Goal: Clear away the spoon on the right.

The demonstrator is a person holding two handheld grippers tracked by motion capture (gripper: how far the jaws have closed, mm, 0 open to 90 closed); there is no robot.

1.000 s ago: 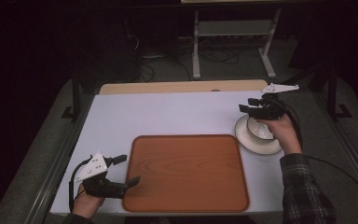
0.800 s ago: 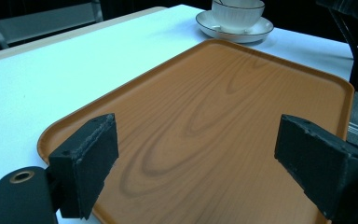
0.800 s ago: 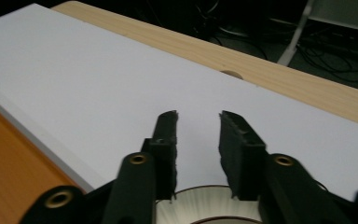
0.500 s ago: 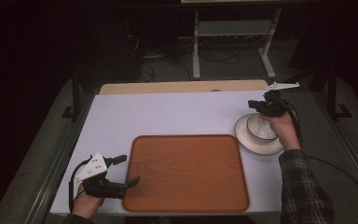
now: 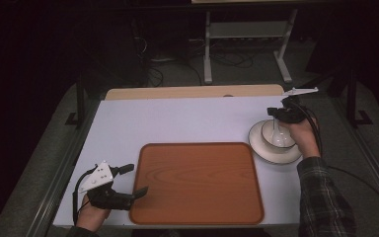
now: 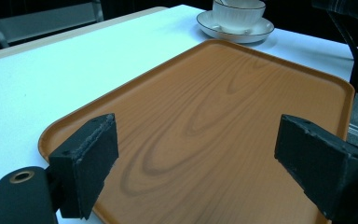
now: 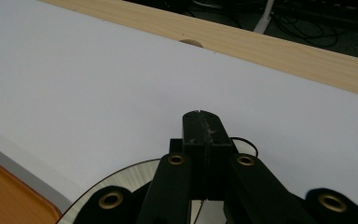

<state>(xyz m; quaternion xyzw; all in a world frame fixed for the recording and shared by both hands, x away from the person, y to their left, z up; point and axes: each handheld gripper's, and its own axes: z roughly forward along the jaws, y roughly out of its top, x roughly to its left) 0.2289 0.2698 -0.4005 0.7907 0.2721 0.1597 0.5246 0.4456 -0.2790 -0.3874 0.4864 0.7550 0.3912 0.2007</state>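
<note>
A wood-grain orange tray [image 5: 197, 182] [image 6: 205, 93] lies in the middle of the white table [image 5: 177, 123]. My left gripper [image 5: 137, 178] [image 6: 205, 163] is open at the tray's near left corner, its jaws wide apart over the tray with nothing between them. At the right a white cup [image 5: 276, 136] [image 6: 237, 14] stands on a white saucer [image 5: 261, 150] [image 6: 256, 31] [image 7: 116, 184]. My right gripper [image 5: 276, 118] [image 7: 200, 116] hangs at the cup's far rim with its jaws pressed together. Whether anything is pinched between them is hidden.
A light wooden strip [image 5: 192, 92] [image 7: 261, 42] runs along the table's far edge. Beyond it, a metal stand [image 5: 246, 34] and cables sit on the dark floor. The person's plaid sleeve [image 5: 325, 197] reaches in at the right.
The right gripper has shifted slightly toward the far right, uncovering the cup on the saucer. The left gripper has stayed put.
</note>
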